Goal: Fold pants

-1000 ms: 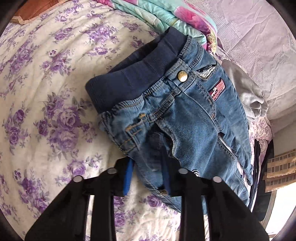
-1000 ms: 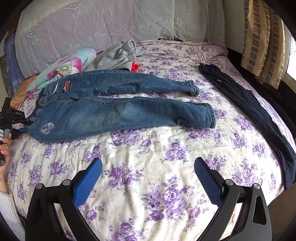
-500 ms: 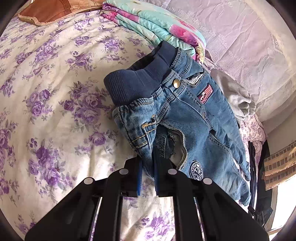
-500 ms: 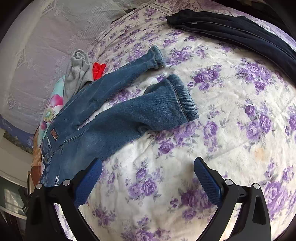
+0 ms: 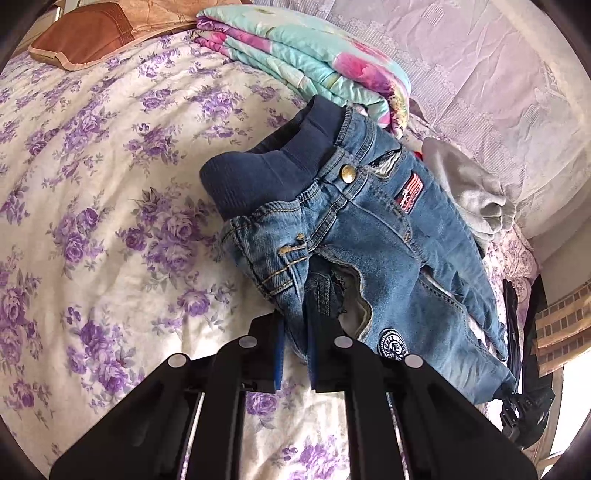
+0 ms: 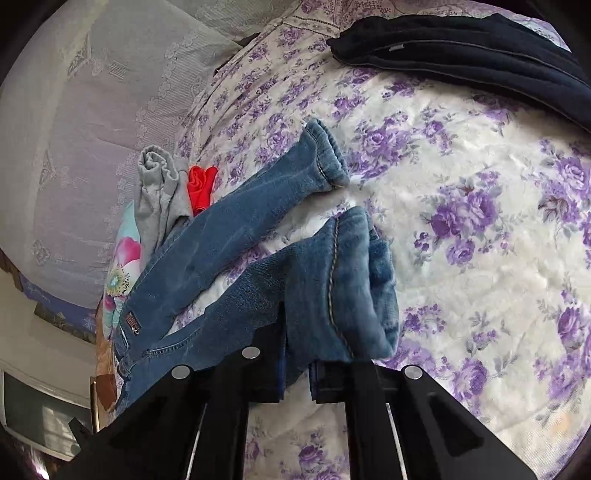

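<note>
Small blue jeans point(image 5: 388, 236) with a dark knit waistband lie on a purple-flowered bedspread point(image 5: 92, 206). My left gripper point(image 5: 295, 350) is shut on the near waist edge of the jeans and lifts it, so the hip bunches up. In the right wrist view my right gripper point(image 6: 295, 373) is shut on the cuff end of the near leg point(image 6: 347, 288), which is raised off the bed. The far leg point(image 6: 258, 199) lies flat beyond it.
A folded teal floral blanket point(image 5: 306, 62) and a brown cushion point(image 5: 85, 33) lie past the waistband. A grey garment point(image 6: 159, 188) and a red item point(image 6: 201, 184) sit beside the far leg. Dark navy pants point(image 6: 469, 55) lie along the bed's far edge.
My left gripper closed on the waist edge and lifted it. My right gripper moved in from over the open bedspread, closed on the near leg's cuff and raised it.
</note>
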A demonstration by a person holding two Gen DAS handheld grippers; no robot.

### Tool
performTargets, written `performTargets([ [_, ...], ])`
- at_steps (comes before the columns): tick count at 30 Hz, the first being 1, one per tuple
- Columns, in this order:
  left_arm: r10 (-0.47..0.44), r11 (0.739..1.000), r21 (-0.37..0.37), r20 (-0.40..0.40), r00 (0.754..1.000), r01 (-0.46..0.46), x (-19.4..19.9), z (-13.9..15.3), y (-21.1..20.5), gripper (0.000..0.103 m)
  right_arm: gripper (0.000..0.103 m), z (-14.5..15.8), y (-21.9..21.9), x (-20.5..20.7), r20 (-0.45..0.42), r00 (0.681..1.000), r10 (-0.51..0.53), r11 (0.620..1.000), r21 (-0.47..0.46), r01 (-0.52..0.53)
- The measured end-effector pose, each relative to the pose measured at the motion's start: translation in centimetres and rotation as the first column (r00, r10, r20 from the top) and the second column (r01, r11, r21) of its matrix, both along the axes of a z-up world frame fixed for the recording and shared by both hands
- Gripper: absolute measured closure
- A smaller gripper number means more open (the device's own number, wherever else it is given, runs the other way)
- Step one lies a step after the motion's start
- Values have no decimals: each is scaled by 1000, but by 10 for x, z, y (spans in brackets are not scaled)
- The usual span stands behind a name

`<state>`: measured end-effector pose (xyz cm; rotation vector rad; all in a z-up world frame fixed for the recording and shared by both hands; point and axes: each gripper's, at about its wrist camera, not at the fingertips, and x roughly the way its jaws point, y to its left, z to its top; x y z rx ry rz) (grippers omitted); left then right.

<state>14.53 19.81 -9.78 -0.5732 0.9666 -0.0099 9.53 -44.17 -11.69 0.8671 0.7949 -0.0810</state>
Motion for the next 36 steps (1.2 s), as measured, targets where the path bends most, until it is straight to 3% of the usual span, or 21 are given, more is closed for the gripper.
performTargets([
  [5,1,1000,-4,44,999,-1,-37,17,6,95,94,21,-4,-39,2,999,32,999,-13,-32],
  [9,-16,999,33,-1,1000,16,-60,5,5,94,92,-3,-3,-61,-83,996,40,998,-35,-43],
  [10,-24,998,56,-31,999,26,-57,-3,3,94,81,-16,-1,-58,-135,990,41,997,-57,-49],
  [11,-28,997,76,-64,998,33,-54,-12,1,93,78,-29,0,-57,-165,985,46,997,-59,-57],
  [12,-26,997,77,-78,997,32,-54,-17,2,91,77,-30,0,-60,-137,989,46,997,-59,-54],
  [14,-29,998,55,-56,998,33,-62,-10,6,90,65,-23,1,-67,-141,988,57,996,-63,-66],
  [15,-36,997,60,-36,999,39,-69,-2,8,89,46,-16,-1,-72,-137,990,46,996,-68,-56],
  [16,-33,995,99,-16,999,34,-78,10,9,89,35,-6,-1,-78,-136,990,27,993,-106,-42],
  [19,24,964,260,95,995,-48,-111,57,14,87,31,33,3,-95,-114,992,-47,951,-309,10],
  [21,5,960,276,153,988,-48,-117,88,16,85,24,56,4,-95,-69,996,-54,932,-361,25],
  [23,-81,959,283,167,983,31,-101,110,8,79,23,75,6,-76,-35,999,30,945,-324,-39],
  [24,-117,951,301,158,980,65,-87,116,1,69,23,81,8,-62,-25,997,77,954,-289,-81],
  [26,-194,936,321,128,973,144,-49,120,-17,59,22,85,13,-25,-26,989,148,958,-245,-150],
  [29,-280,933,251,51,959,259,16,104,-37,59,22,70,14,39,-99,982,162,956,-232,-181],
  [31,-300,922,247,-36,953,299,61,80,-48,64,22,50,13,78,-172,974,149,954,-234,-188],
  [33,-259,906,306,-146,955,293,102,50,-58,91,22,27,2,105,-238,965,114,963,-212,-166],
  [36,-230,910,280,-271,935,305,146,7,-56,101,22,3,-15,129,-285,956,73,975,-180,-128],
])
